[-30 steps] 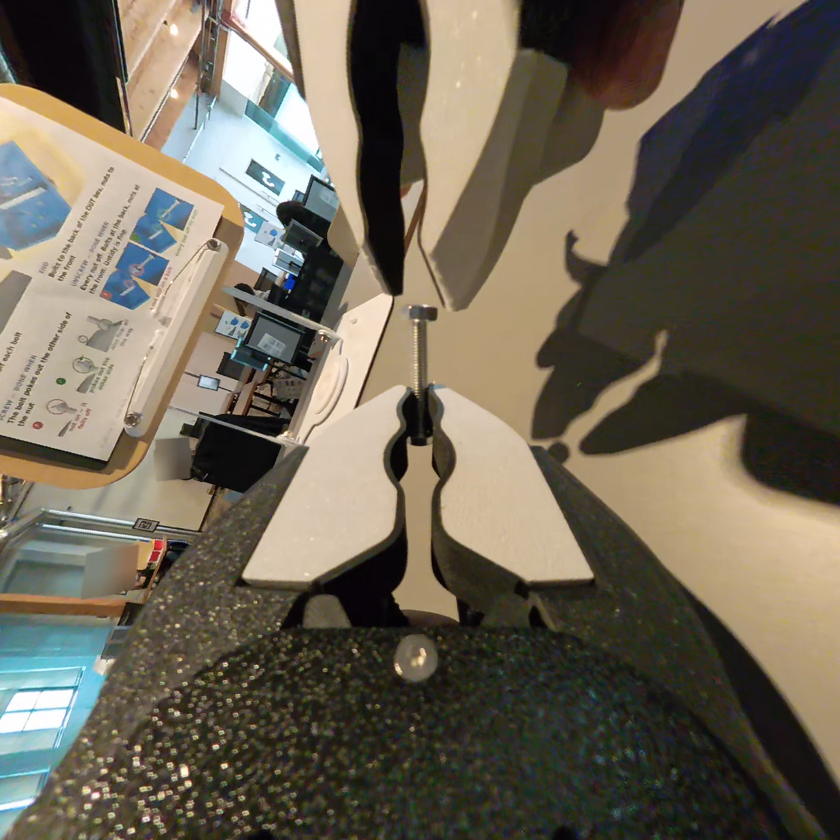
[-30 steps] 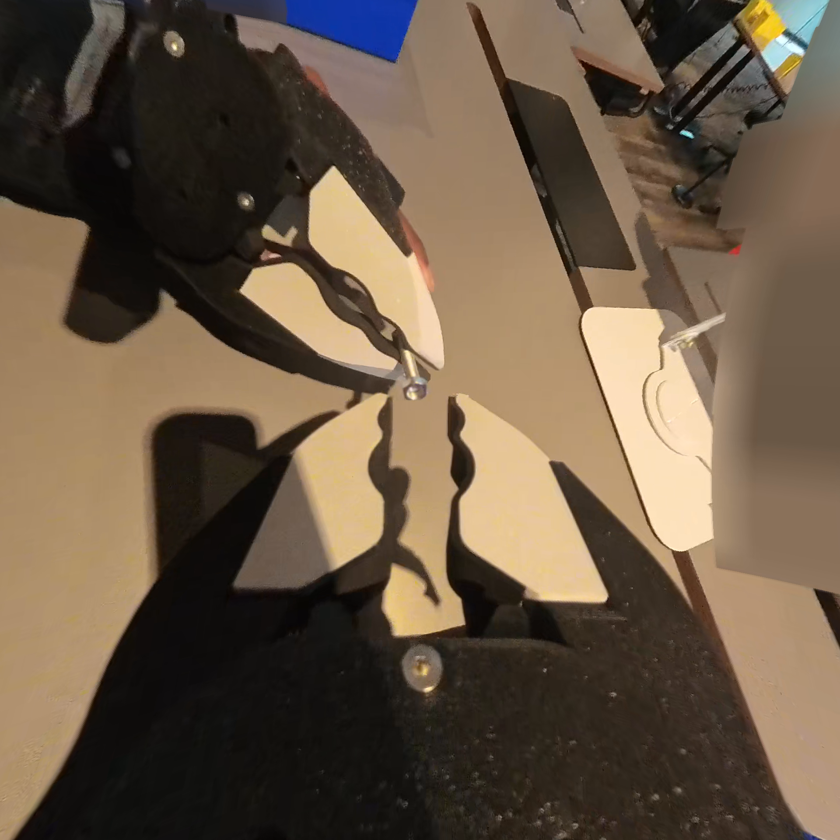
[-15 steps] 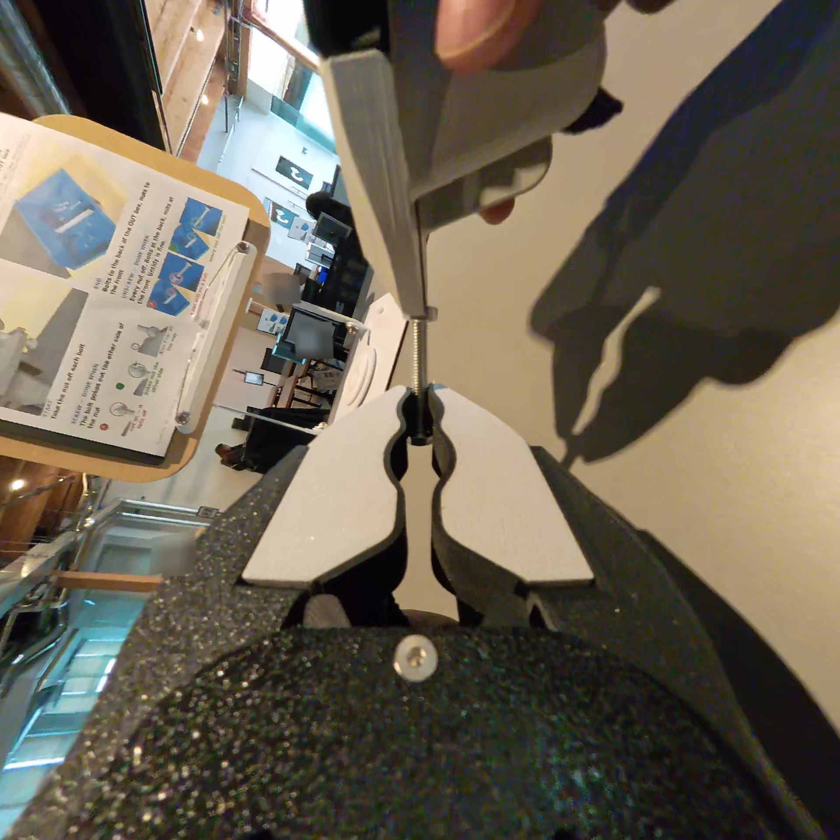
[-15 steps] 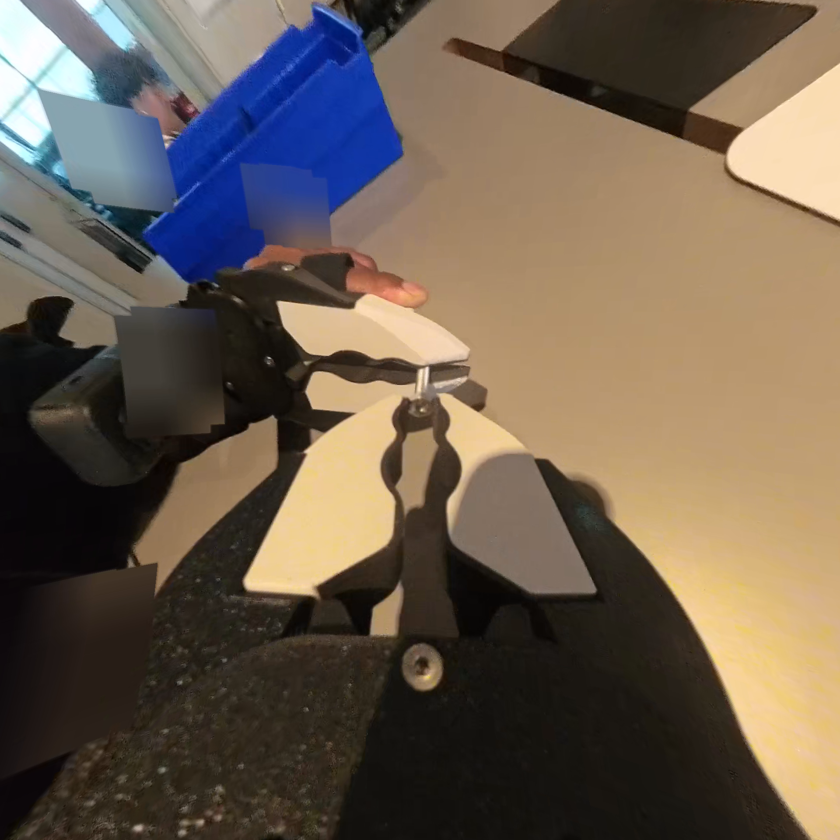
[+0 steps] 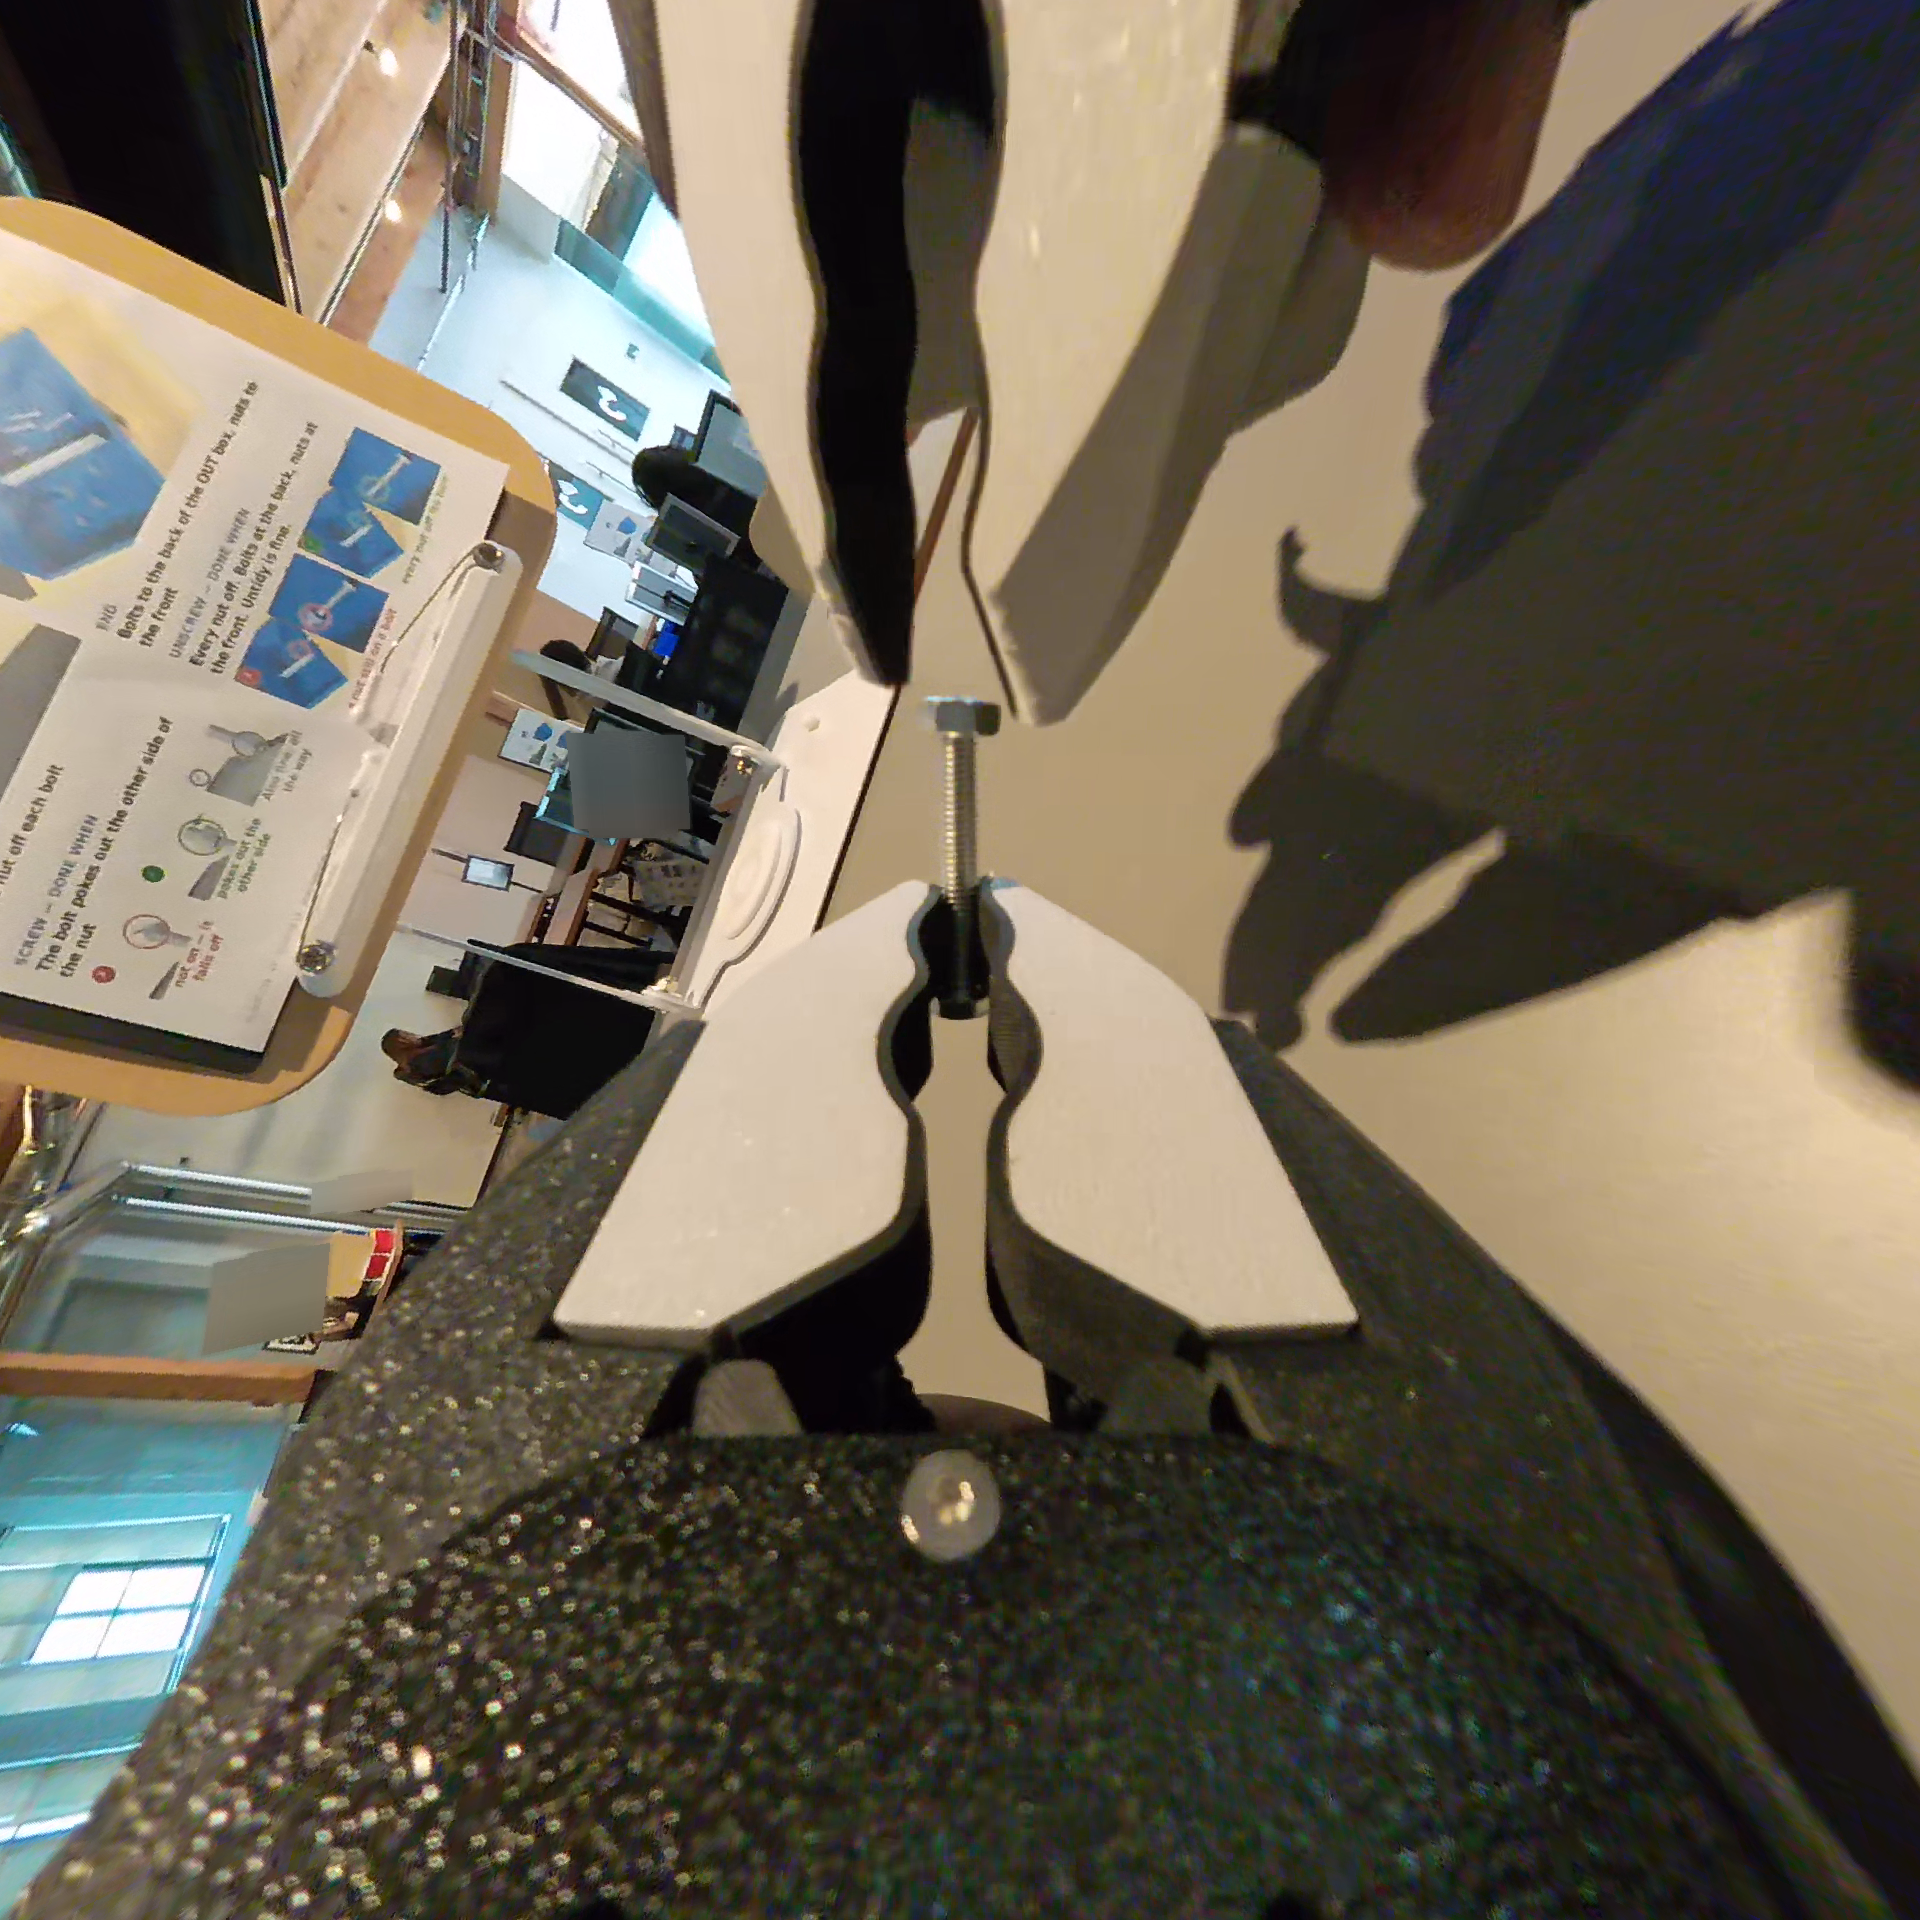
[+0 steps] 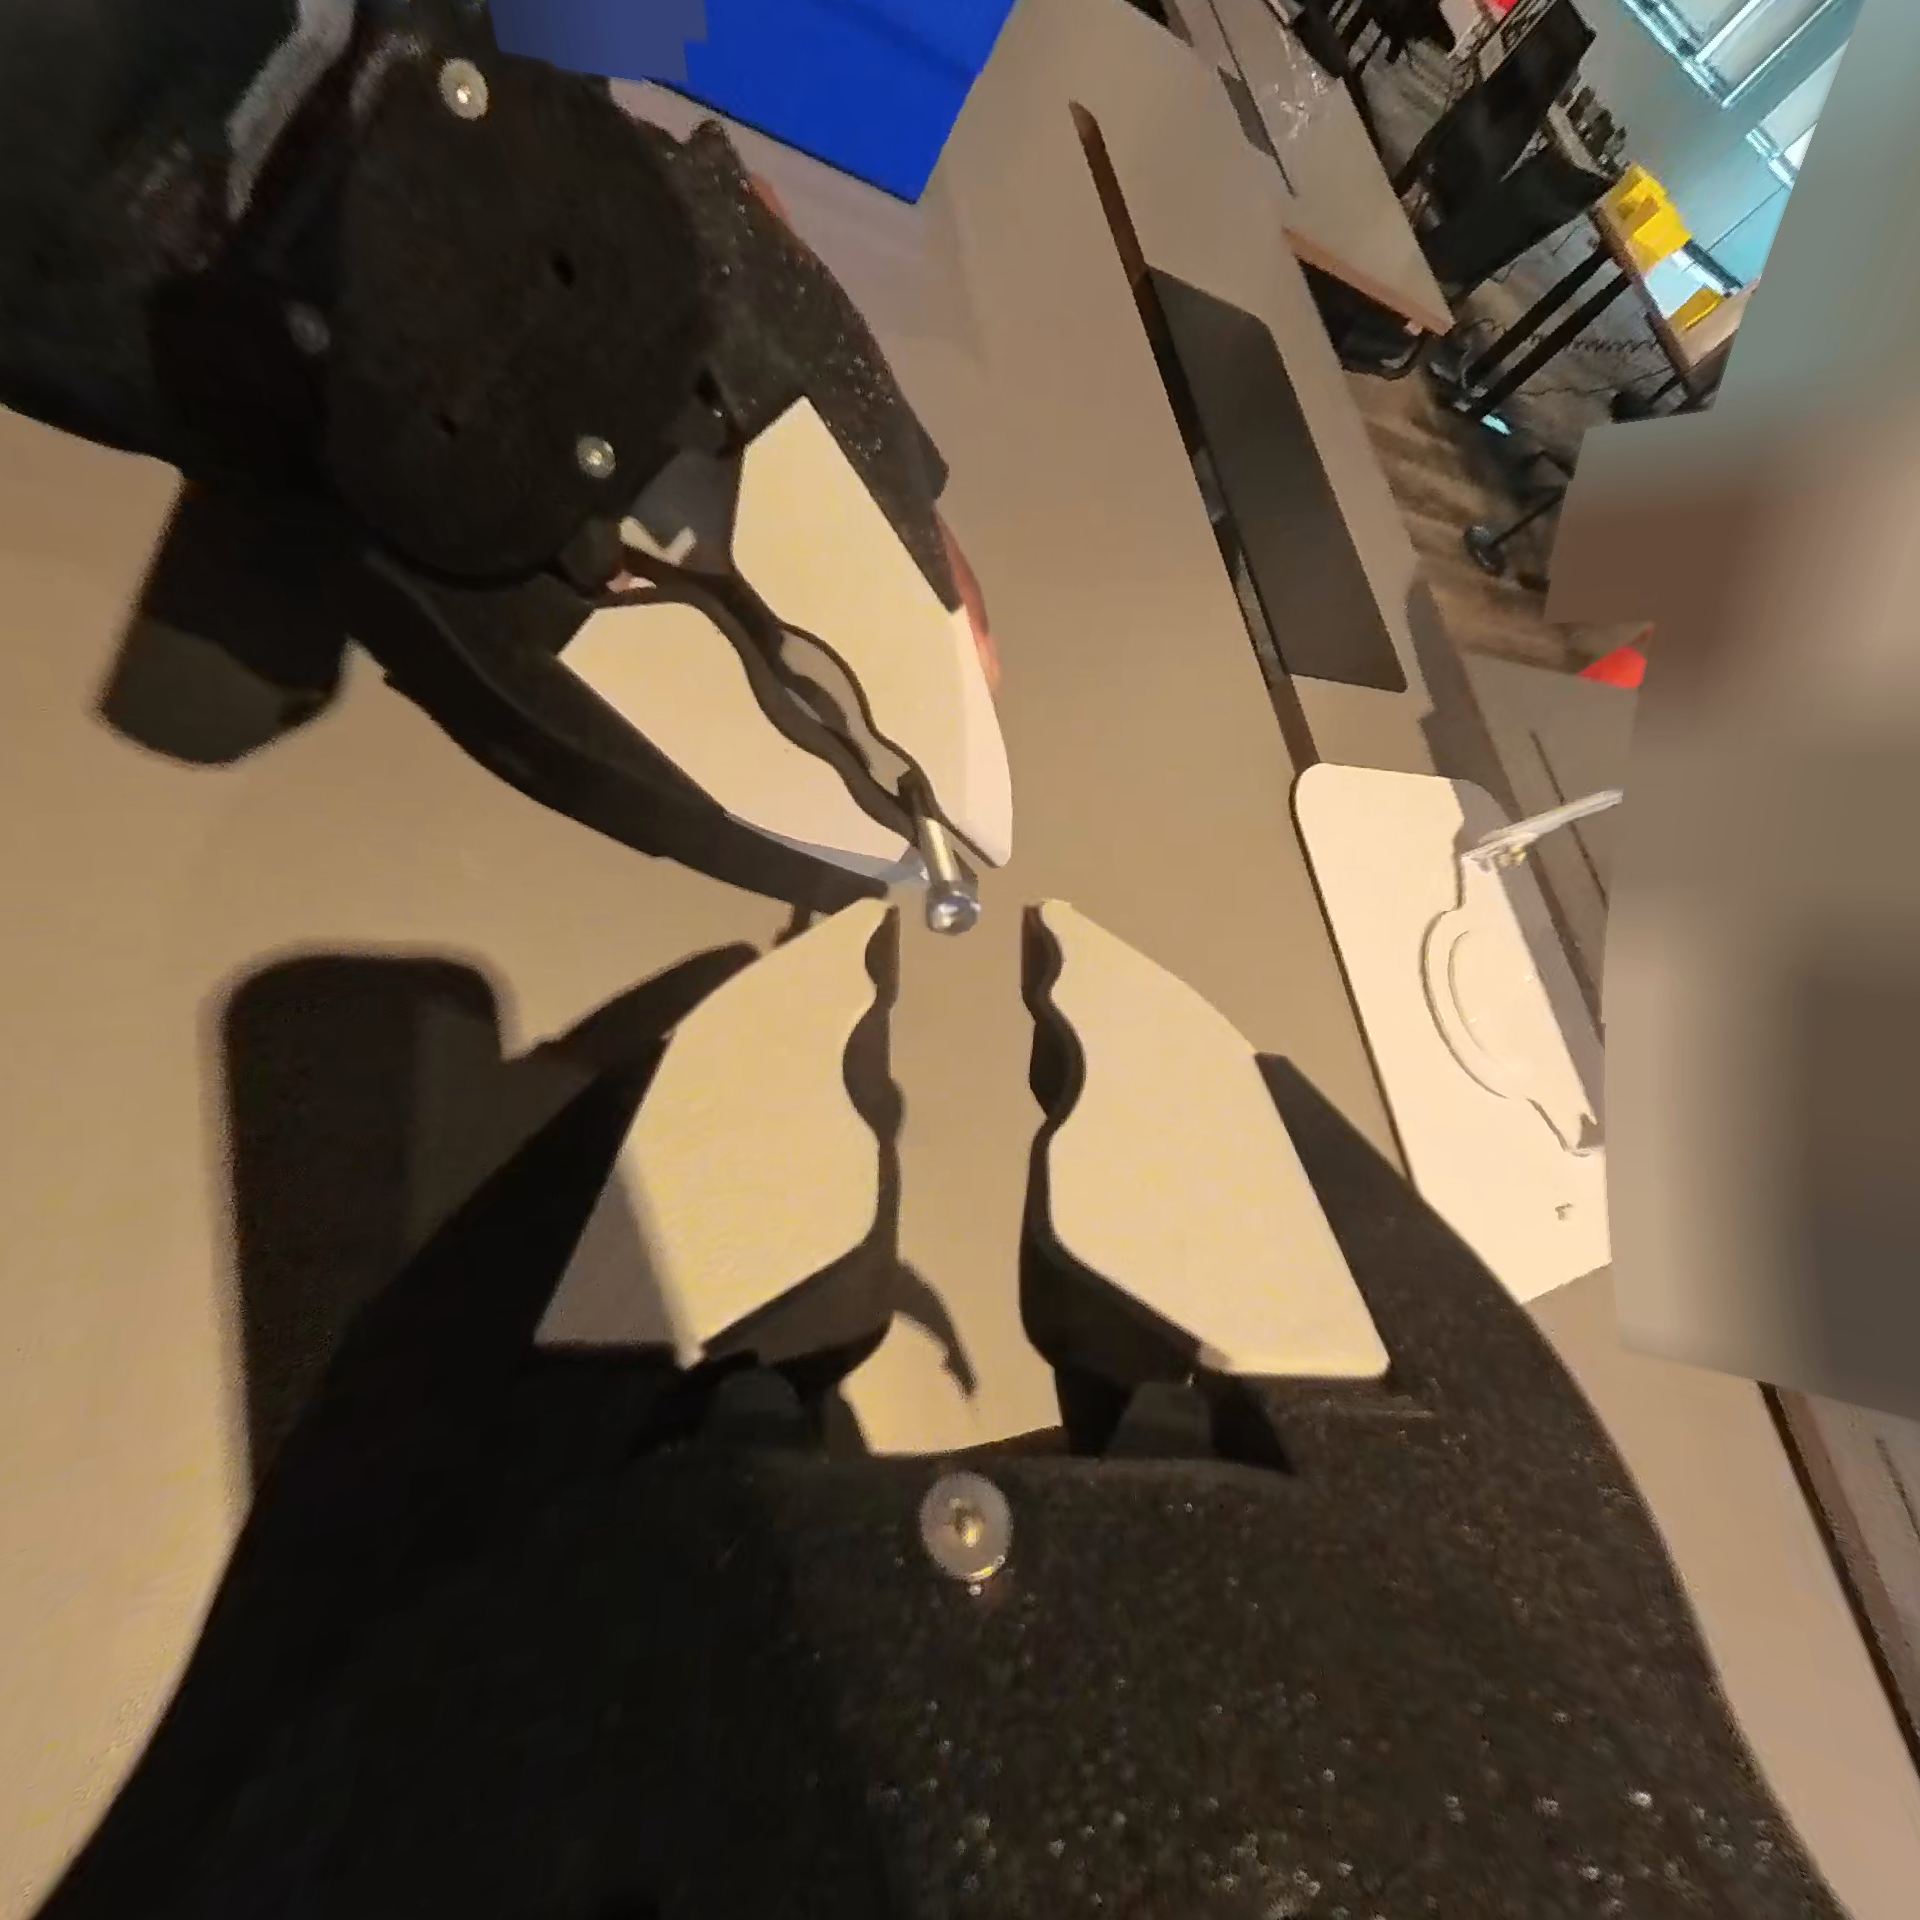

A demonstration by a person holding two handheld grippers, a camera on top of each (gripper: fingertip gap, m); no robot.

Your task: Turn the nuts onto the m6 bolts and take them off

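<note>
Two wrist views, taken in turn

Left wrist view: the left gripper (image 5: pixel 961 935) is clamped on the threaded end of an M6 bolt (image 5: pixel 958 821), which stands out forward from between its white fingertips (image 5: pixel 831 997) with the hex head at the far end. The shank's lower part is hidden in the dark notch between the tips, so whether a nut sits there cannot be made out. The right gripper (image 5: pixel 951 665) comes in from the top edge, cut off by the frame, its tips spread just wider than the bolt head and lying just beyond it, with no clear contact. A fingertip of the person's hand (image 5: pixel 1423 156) shows at the top right, blurred. At left stands a wooden board (image 5: pixel 457 748) carrying a printed instruction sheet (image 5: pixel 197 665) with blue pictures and lines of text; a room with desks lies behind, too small to read.

Right wrist view: the right gripper (image 6: pixel 956 914) shows its fingers parted, with bare beige tabletop (image 6: pixel 1091 520) in the gap. The bolt (image 6: pixel 948 894) appears head-on, just ahead of the tips, held by the left gripper (image 6: pixel 925 831) reaching in from upper left. Seen only here: a blue bin (image 6: pixel 831 94), cut off at the top, and a white plate (image 6: pixel 1455 997) at the table's right edge, partly behind a blurred patch
</note>
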